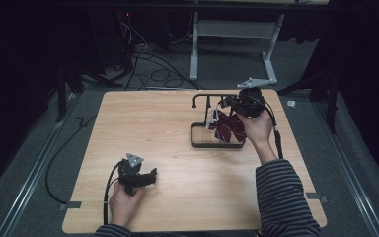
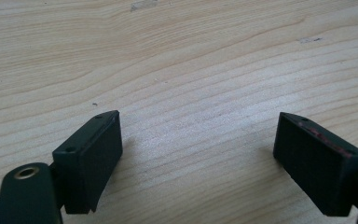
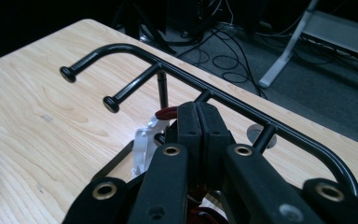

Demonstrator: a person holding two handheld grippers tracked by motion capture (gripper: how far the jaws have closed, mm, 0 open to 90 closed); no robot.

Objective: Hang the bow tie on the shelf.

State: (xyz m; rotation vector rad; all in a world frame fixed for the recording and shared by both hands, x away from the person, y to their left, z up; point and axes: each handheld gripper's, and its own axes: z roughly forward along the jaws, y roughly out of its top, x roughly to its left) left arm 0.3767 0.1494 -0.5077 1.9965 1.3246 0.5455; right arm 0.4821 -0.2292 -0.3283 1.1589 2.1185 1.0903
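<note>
The right gripper [image 1: 225, 102] is up by the black rack [image 1: 212, 96], its jaws squeezed on a dark red bow [image 1: 229, 127] that hangs down. The left gripper [image 1: 150, 174] rests low on the table [image 1: 168, 158], jaws wide apart, well away from the rack.

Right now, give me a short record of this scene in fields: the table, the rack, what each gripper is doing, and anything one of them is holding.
surface: wooden table
rack: black metal rack with knobbed pegs, standing toward the table's far right
left gripper: open, jaws wide apart just above bare wood, near the table's front left
right gripper: shut, jaws pressed together at the rack's top bar
held item: dark red bow with a red loop at the jaw tips, hanging beside the rack
attached: clear plastic piece below the jaws
</note>
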